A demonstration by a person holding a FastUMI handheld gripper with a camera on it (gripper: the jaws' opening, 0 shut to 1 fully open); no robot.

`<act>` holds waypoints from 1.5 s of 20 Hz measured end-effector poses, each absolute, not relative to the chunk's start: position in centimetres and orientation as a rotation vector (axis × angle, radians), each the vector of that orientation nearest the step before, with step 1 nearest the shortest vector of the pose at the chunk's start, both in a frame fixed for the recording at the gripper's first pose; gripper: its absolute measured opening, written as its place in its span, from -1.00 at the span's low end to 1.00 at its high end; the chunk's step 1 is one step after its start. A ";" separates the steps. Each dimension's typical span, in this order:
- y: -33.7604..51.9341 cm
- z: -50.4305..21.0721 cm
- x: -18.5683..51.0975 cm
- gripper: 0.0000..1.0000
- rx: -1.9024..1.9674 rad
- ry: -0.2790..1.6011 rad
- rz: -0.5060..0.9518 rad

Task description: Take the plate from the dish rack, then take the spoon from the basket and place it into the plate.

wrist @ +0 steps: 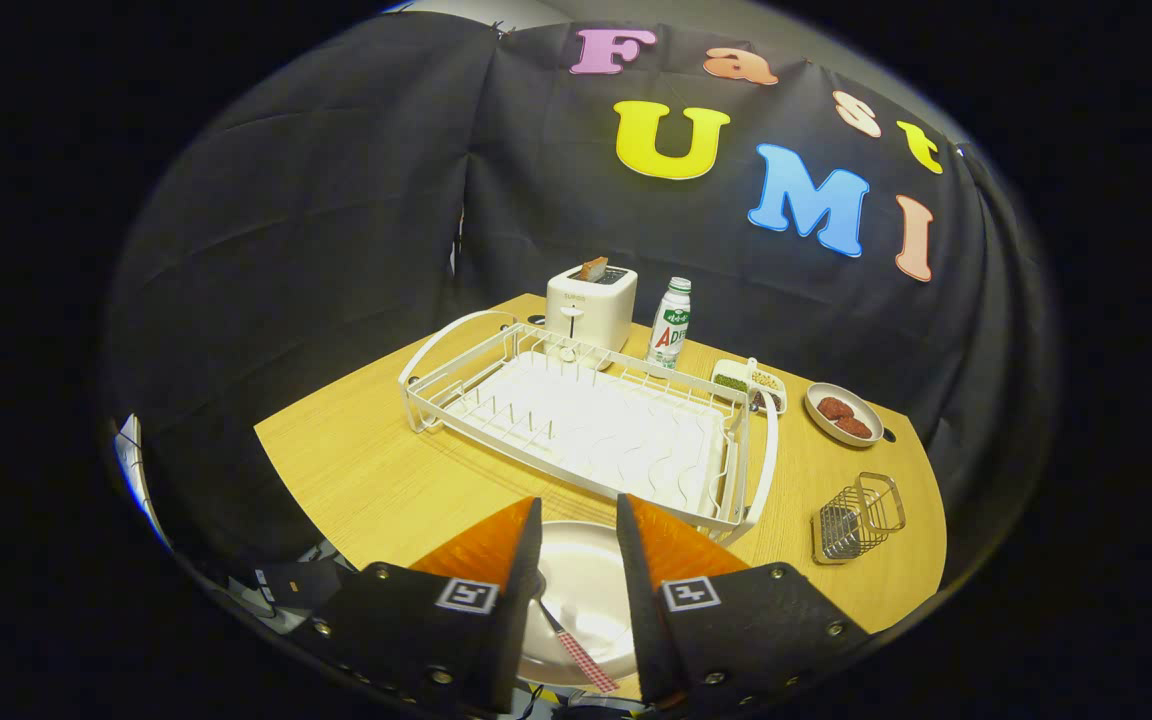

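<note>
Gripper view: the spoon (pixel 568 636), checked handle toward the camera, lies in the plate (pixel 591 585) on the counter (pixel 376 480), seen between the gripper (pixel 579 525) fingers, which stand spread and hold nothing. Just beyond sits the white dish rack (pixel 586 425); the wire basket (pixel 858 517) stands to its right, toaster (pixel 591 305) and bottle (pixel 671 322) behind

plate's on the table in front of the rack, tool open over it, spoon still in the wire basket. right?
Not quite. In the gripper view the spoon already lies in the plate, between the open tool's fingers; the wire basket holds no spoon. The plate does sit in front of the dish rack.
</note>
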State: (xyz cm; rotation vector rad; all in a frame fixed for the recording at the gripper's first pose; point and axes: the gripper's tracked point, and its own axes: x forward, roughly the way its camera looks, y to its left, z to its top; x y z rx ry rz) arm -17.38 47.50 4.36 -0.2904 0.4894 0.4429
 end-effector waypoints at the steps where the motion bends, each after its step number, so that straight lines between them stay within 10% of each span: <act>1: 47.1 4.4 -17.4 0.21 -0.298 0.489 0.432; 4: 47.0 5.2 -17.4 0.97 -0.298 0.467 0.433; 30: 29.5 32.1 -9.3 0.92 -0.024 -0.225 0.101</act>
